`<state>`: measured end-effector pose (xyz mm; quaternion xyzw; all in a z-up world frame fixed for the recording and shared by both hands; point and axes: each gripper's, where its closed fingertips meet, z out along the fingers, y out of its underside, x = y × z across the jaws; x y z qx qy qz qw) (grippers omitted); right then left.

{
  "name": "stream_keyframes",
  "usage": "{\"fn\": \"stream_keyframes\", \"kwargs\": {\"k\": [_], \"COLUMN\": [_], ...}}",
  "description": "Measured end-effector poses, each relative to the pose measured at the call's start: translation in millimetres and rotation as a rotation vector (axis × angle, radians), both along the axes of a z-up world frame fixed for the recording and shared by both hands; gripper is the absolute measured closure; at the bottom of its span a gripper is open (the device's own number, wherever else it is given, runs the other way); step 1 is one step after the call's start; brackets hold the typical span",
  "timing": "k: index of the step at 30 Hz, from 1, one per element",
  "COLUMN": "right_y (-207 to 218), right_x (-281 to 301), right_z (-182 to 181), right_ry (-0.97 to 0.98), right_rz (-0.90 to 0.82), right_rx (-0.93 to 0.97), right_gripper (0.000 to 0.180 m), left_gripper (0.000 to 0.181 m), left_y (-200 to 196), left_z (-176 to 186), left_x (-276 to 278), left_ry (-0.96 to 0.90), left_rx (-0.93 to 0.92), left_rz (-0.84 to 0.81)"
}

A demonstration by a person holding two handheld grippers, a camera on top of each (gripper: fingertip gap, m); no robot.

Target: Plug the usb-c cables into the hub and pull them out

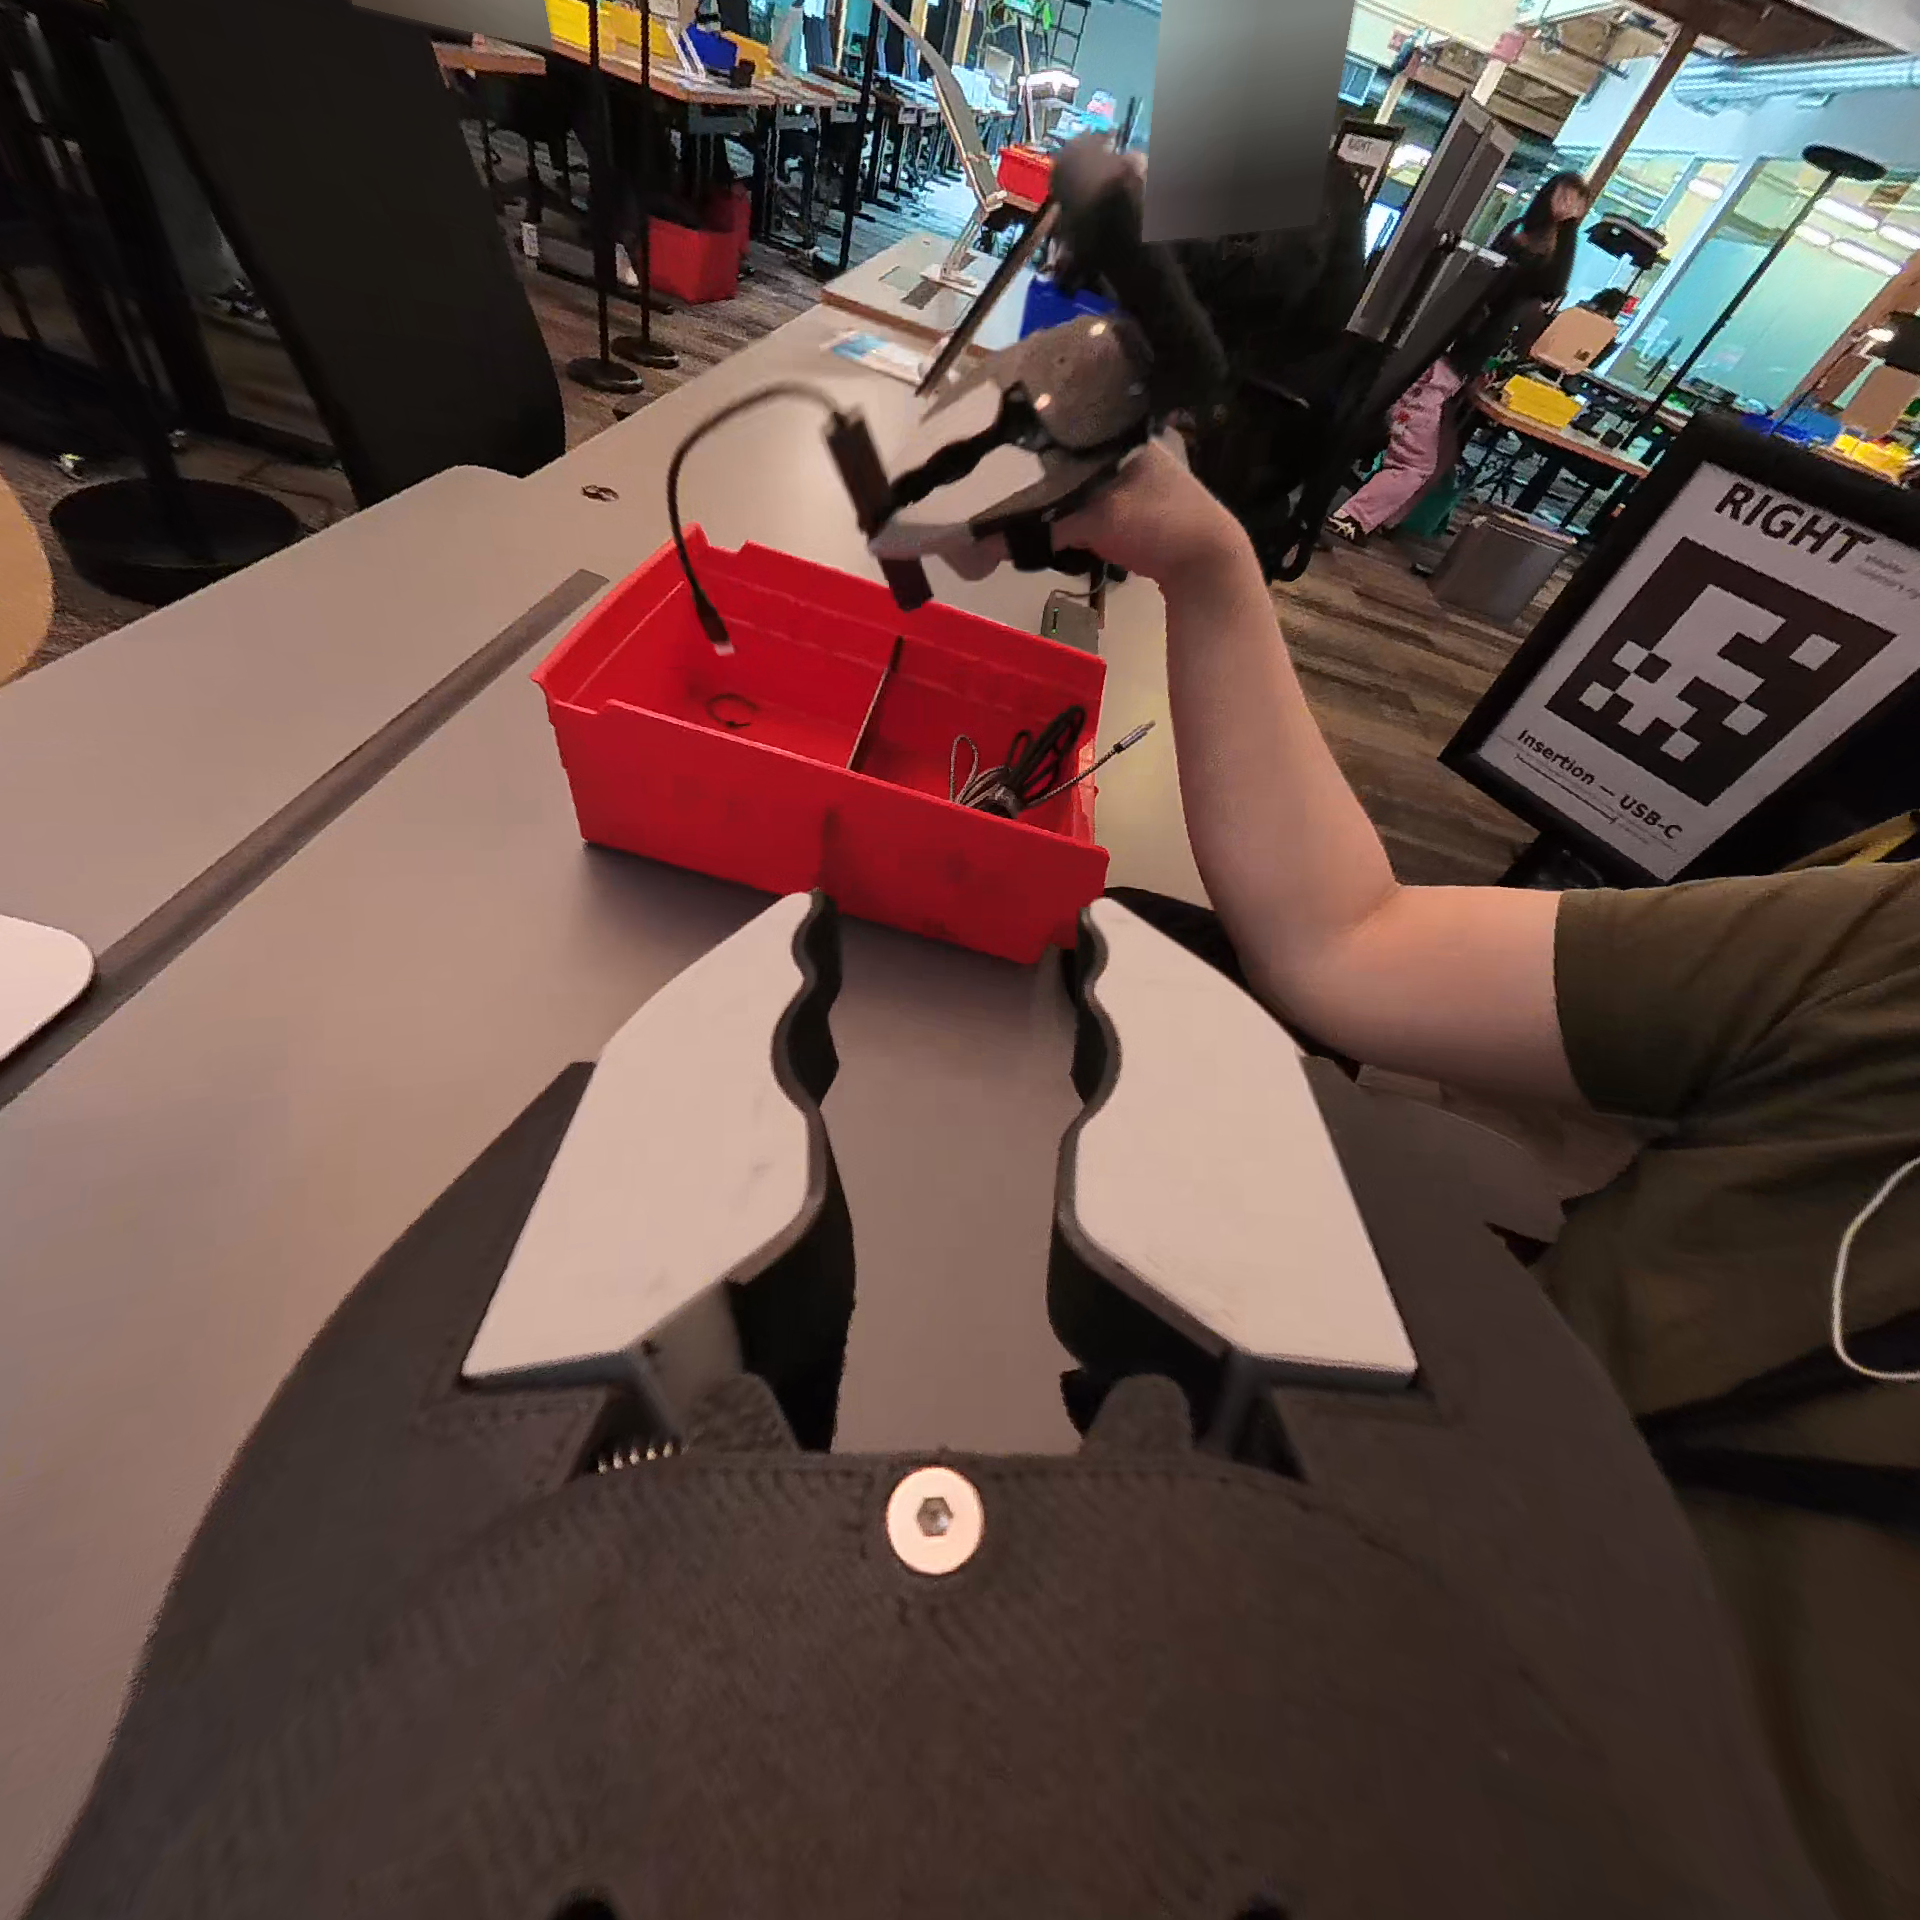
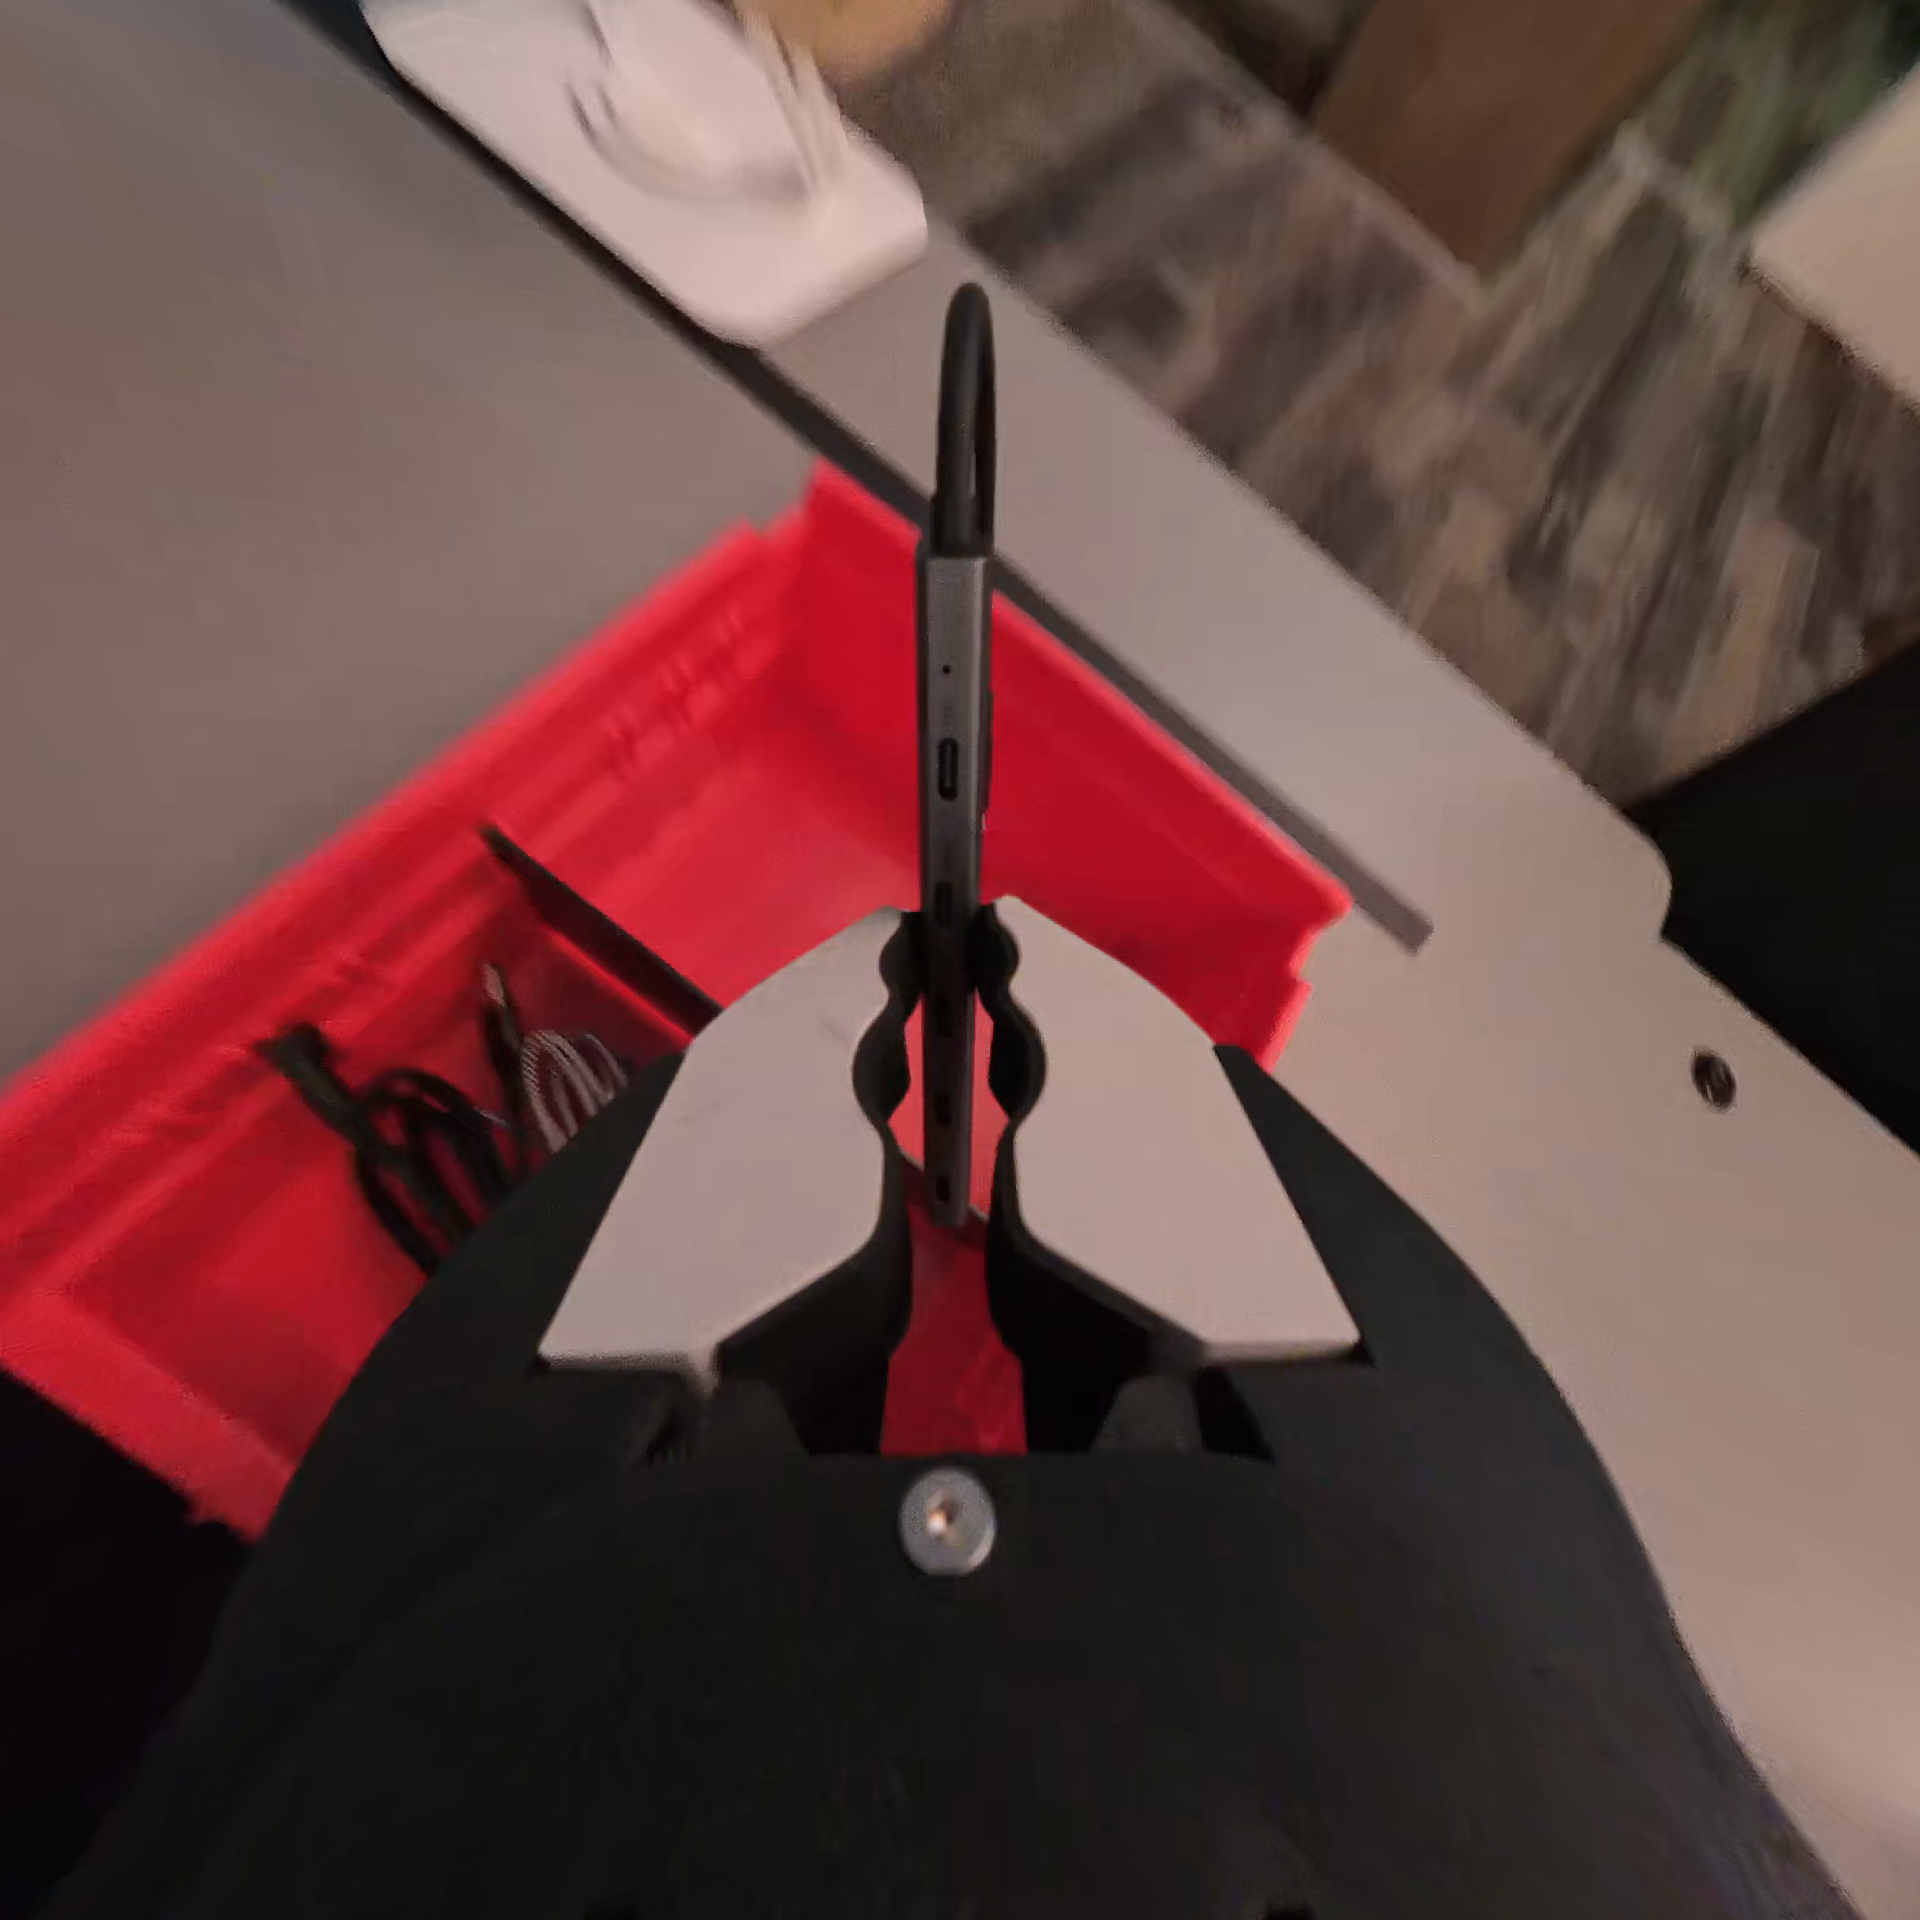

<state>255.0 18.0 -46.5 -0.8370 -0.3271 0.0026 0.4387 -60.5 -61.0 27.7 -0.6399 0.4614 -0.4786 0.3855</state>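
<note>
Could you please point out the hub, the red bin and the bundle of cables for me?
hub (image 2: 954, 831): right wrist view, on its grey edge with the ports.
red bin (image 1: 717, 779): left wrist view, on its front outer wall.
bundle of cables (image 1: 1023, 769): left wrist view, on the coiled middle.

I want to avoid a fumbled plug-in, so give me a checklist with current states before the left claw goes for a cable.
1. Hub clamped in right claw: ok.
2. Hub ports facing the right camera, unblocked: ok.
3. Left claw open and empty: ok.
4. Cables in the bin, right compartment: ok.
5. Cable plug reachable without untangling: cannot tell.
6. Hub's own lead clear of the cables: ok.
</note>
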Motion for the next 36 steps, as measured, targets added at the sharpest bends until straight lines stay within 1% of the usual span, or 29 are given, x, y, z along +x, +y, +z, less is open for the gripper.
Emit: {"fn": "stream_keyframes", "kwargs": {"k": [2, 4, 6, 8, 10, 11, 12, 14, 16, 17, 18, 21, 23, 25, 27, 29, 31, 33, 36], "right_y": [7.9, 18.0, 29.1, 44.1, 44.3, 44.1, 44.9, 43.6, 44.3, 43.1, 40.6, 39.0, 36.6, 33.4, 28.8, 23.1, 18.8, 17.0, 18.2], "right_x": [8.2, 4.5, -8.6, -14.9, -24.5, -27.3, -26.3, -24.4, -20.2, -18.4, -18.4, -16.7, -15.7, -19.9, -34.0, -53.2, -69.2, -78.1, -83.1], "right_z": [-36.9, -68.0, -89.7, -96.7, -105.8, -109.8, -112.7, -115.2, -109.2, -103.5, -96.4, -63.1, -34.2, -1.6, 27.9, 48.1, 58.1, 59.7, 53.3], "right_ry": [-0.119, -0.202, -0.215, -0.212, -0.200, -0.206, -0.229, -0.261, -0.271, -0.262, -0.240, -0.211, -0.225, -0.237, -0.216, -0.190, -0.192, -0.215, -0.260], "right_rz": [-0.024, -0.009, 0.024, -0.015, 0.003, 0.010, 0.001, -0.008, -0.037, -0.058, -0.069, -0.114, -0.143, -0.161, -0.145, -0.097, -0.053, -0.034, -0.017], "right_rx": [-0.125, -0.219, -0.278, -0.288, -0.343, -0.362, -0.370, -0.380, -0.358, -0.352, -0.350, -0.252, -0.150, -0.026, 0.090, 0.171, 0.215, 0.223, 0.206], "right_gripper": [0.169, 0.168, 0.169, 0.167, 0.165, 0.153, 0.149, 0.149, 0.149, 0.154, 0.154, 0.144, 0.141, 0.137, 0.137, 0.137, 0.137, 0.137, 0.137], "left_gripper": [0.139, 0.140, 0.141, 0.141, 0.138, 0.136, 0.135, 0.134, 0.134, 0.133, 0.131, 0.130, 0.131, 0.134, 0.137, 0.138, 0.136, 0.135, 0.134], "left_y": [1.3, 4.5, 7.9, 9.6, 12.6, 15.2, 18.7, 30.6, 47.6, 55.4, 60.9, 66.6, 76.5, 95.1, 115.7, 135.7, 150.5, 159.7, 172.2], "left_z": [-0.3, 0.7, 5.3, 12.2, 19.7, 24.2, 29.8, 41.3, 42.7, 37.9, 29.7, -2.7, -19.3, -33.4, -49.4, -69.2, -93.7, -116.4, -138.6], "left_x": [-3.3, -7.8, -13.1, -20.8, -35.5, -47.5, -62.7, -103.2, -154.3, -180.7, -204.6, -250.5, -267.1, -281.6, -292.0, -299.0, -301.4, -301.5, -302.9], "left_ry": [0.010, 0.014, -0.002, -0.021, -0.018, -0.008, -0.002, -0.005, 0.027, 0.065, 0.114, 0.259, 0.314, 0.336, 0.302, 0.247, 0.221, 0.235, 0.286], "left_rx": [0.004, 0.008, 0.007, 0.005, 0.017, 0.035, 0.061, 0.109, 0.137, 0.141, 0.134, 0.084, 0.066, 0.027, -0.082, -0.216, -0.346, -0.435, -0.425], "left_rz": [0.008, 0.028, 0.050, 0.064, 0.094, 0.123, 0.165, 0.304, 0.501, 0.597, 0.671, 0.756, 0.798, 0.887, 0.977, 1.047, 1.074, 1.072, 1.056]}}
